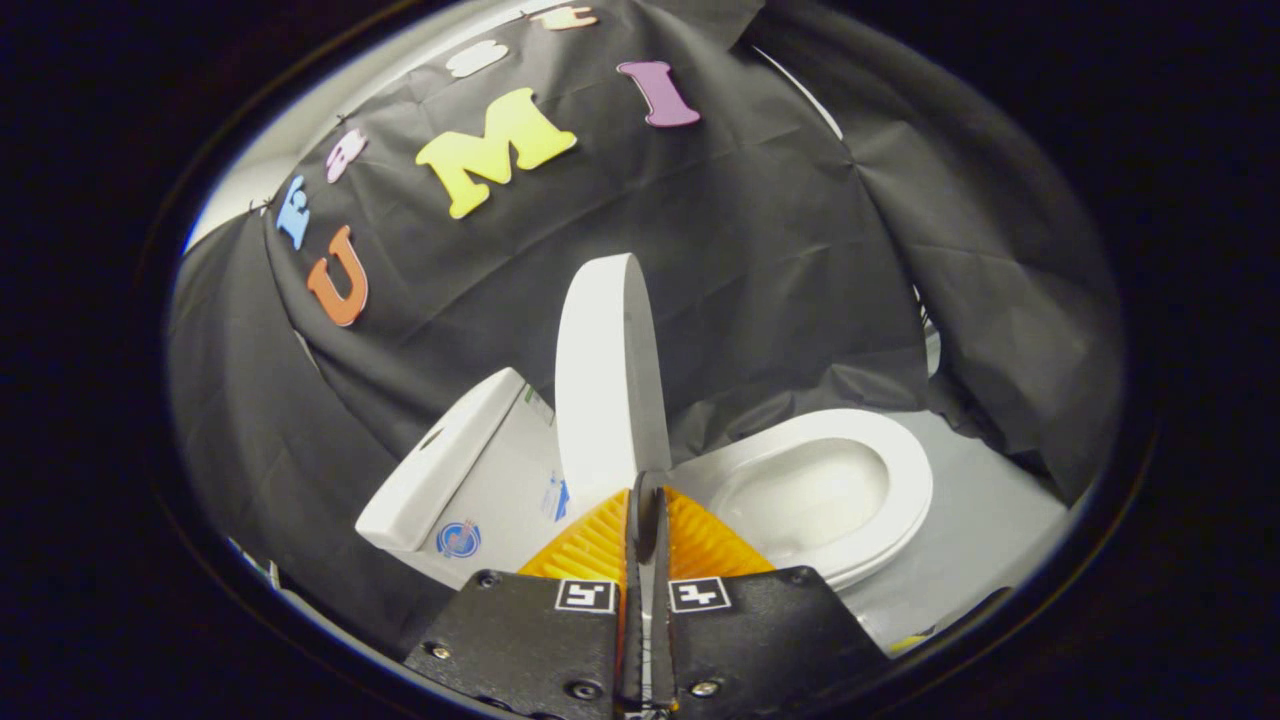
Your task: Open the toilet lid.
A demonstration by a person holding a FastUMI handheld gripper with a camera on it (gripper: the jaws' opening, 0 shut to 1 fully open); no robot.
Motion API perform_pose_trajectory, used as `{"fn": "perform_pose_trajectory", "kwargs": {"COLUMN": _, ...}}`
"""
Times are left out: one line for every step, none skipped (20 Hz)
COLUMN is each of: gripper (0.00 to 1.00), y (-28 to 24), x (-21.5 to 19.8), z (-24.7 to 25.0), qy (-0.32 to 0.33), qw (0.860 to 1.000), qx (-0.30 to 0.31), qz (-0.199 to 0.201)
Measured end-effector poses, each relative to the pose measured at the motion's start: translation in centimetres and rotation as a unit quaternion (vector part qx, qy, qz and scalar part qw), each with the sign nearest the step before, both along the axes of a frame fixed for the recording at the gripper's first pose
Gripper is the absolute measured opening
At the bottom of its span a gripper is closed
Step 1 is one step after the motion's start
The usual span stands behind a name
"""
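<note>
At the bottom centre of the frame we see the gripper (645, 490) with its two fingers pressed together, only a thin dark slit between them, and nothing visibly caught there. We cannot tell whether the fingertips touch the lid's lower edge, which sits right at them.

Just beyond the tips, in the middle of the frame, the toilet lid (610, 380) stands raised and nearly upright, seen almost edge-on. It is white, smooth and glossy, a tall rounded oval with a thick rim along its right side, leaning slightly toward the tank.

To the right of the lid, in the lower right of the frame, we see the toilet seat (905, 500) lying down on the bowl (810, 495), a white ring around a pale, shadowed hollow. To the left of the lid sits the tank (500, 480), white, with a flat cover, a dark button spot on top and small stickers on its front.

Pale grey floor (980, 540) spreads beyond the seat at lower right. Behind everything hangs the black cloth wall (800, 250), creased and draped.
</note>
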State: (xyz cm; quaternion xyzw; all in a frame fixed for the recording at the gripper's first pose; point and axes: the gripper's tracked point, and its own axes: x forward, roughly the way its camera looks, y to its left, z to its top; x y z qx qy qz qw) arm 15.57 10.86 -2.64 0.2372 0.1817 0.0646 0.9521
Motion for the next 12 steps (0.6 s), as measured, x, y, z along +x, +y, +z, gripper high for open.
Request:
{"fn": "perform_pose_trajectory", "kwargs": {"gripper": 0.07, "y": 0.7, "x": 0.0, "z": 0.3, "qy": -0.003, "qw": 1.0, "qx": -0.007, "qz": 0.004}}
{"fn": "perform_pose_trajectory", "kwargs": {"gripper": 0.06, "y": 1.1, "x": 0.0, "z": 0.4, "qy": -0.004, "qw": 1.0, "qx": -0.014, "qz": 0.006}}
{"fn": "perform_pose_trajectory", "kwargs": {"gripper": 0.06, "y": 1.7, "x": 0.0, "z": 0.6, "qy": -0.006, "qw": 1.0, "qx": -0.025, "qz": 0.007}}
{"fn": "perform_pose_trajectory", "kwargs": {"gripper": 0.06, "y": 2.1, "x": 0.0, "z": 0.7, "qy": -0.008, "qw": 0.999, "qx": -0.035, "qz": 0.008}}
{"fn": "perform_pose_trajectory", "kwargs": {"gripper": 0.07, "y": 2.6, "x": 0.0, "z": 0.8, "qy": -0.01, "qw": 0.999, "qx": -0.043, "qz": 0.009}}
{"fn": "perform_pose_trajectory", "kwargs": {"gripper": 0.06, "y": 3.2, "x": 0.0, "z": 0.9, "qy": -0.012, "qw": 0.999, "qx": -0.052, "qz": 0.011}}
{"fn": "perform_pose_trajectory", "kwargs": {"gripper": 0.07, "y": 3.7, "x": 0.0, "z": 1.0, "qy": -0.015, "qw": 0.998, "qx": -0.058, "qz": 0.012}}
{"fn": "perform_pose_trajectory", "kwargs": {"gripper": 0.07, "y": 4.2, "x": -0.1, "z": 1.1, "qy": -0.017, "qw": 0.998, "qx": -0.064, "qz": 0.014}}
{"fn": "perform_pose_trajectory", "kwargs": {"gripper": 0.07, "y": 4.6, "x": -0.1, "z": 1.2, "qy": -0.017, "qw": 0.998, "qx": -0.066, "qz": 0.014}}
{"fn": "perform_pose_trajectory", "kwargs": {"gripper": 0.07, "y": 5.0, "x": -0.1, "z": 1.2, "qy": -0.018, "qw": 0.997, "qx": -0.071, "qz": 0.014}}
{"fn": "perform_pose_trajectory", "kwargs": {"gripper": 0.07, "y": 5.5, "x": -0.1, "z": 1.3, "qy": -0.019, "qw": 0.997, "qx": -0.078, "qz": 0.015}}
{"fn": "perform_pose_trajectory", "kwargs": {"gripper": 0.07, "y": 6.0, "x": -0.2, "z": 1.2, "qy": -0.02, "qw": 0.996, "qx": -0.085, "qz": 0.016}}
